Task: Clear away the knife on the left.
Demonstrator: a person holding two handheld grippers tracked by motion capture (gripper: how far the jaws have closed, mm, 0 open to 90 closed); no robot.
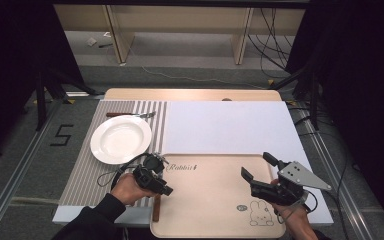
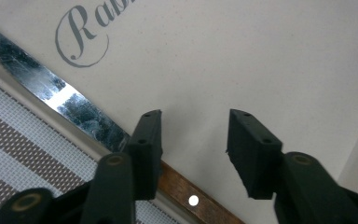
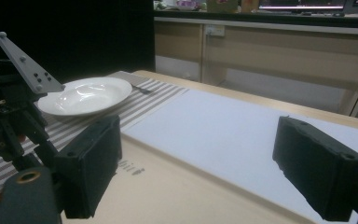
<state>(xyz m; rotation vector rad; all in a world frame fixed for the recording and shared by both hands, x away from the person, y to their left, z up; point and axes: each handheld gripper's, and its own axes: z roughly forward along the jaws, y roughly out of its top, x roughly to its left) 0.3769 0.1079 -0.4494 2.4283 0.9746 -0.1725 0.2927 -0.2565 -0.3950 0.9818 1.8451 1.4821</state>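
High view. Your left gripper [image 1: 164, 189] hangs over the near left edge of the wooden tray [image 1: 215, 210], directly above the knife [image 1: 156, 209], whose brown handle shows just below it, running near to far along the tray's left rim. Your right gripper [image 1: 255, 167] is held above the tray's right half, well apart from the knife, jaws spread wide and empty. On the striped placemat [image 1: 80, 175] to the left sit the white plate [image 1: 121, 139] and, beyond it, a fork [image 1: 130, 114].

Left gripper view. The left gripper [image 2: 194, 133] has its jaws open, gripping nothing, one jaw over the knife [image 2: 51, 91] where blade meets handle. The serrated blade points away toward the far end of the tray; the riveted wooden handle lies near you (the long axis follows the tray's rim).

Right gripper view. The right gripper [image 3: 196, 163] stands fully open on nothing, looking across the tray toward the plate [image 3: 86, 95].

Progress, as a judgement: the knife is not yet gripped, so you have the grasp, lift and placing beside the plate to do.
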